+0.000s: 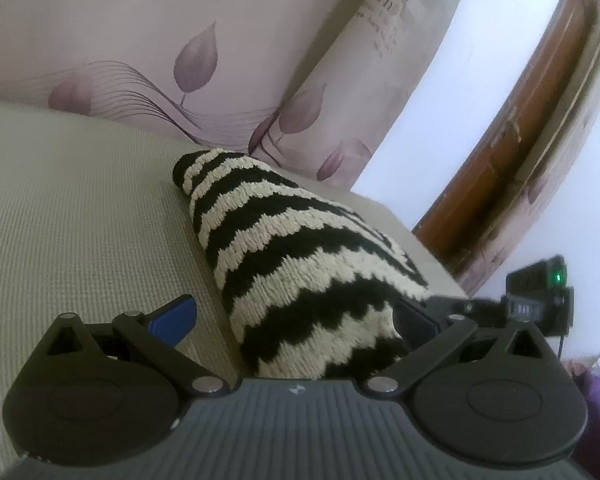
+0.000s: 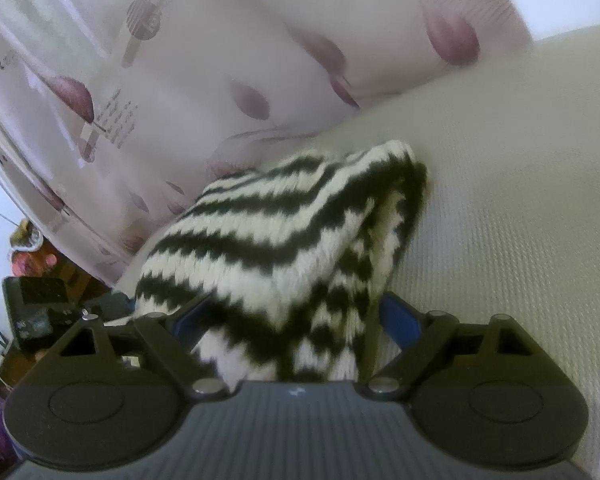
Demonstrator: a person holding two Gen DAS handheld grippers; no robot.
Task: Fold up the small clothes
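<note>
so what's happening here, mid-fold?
A person is working a black-and-white striped knit garment with two handheld claws on a pale textured surface. The garment runs between the fingers of both the left claw and the right claw, and its near end looks raised off the surface. Both claws stand wide; whether either is actually pinching the knit can't be told. A leaf-patterned curtain hangs behind.
</note>
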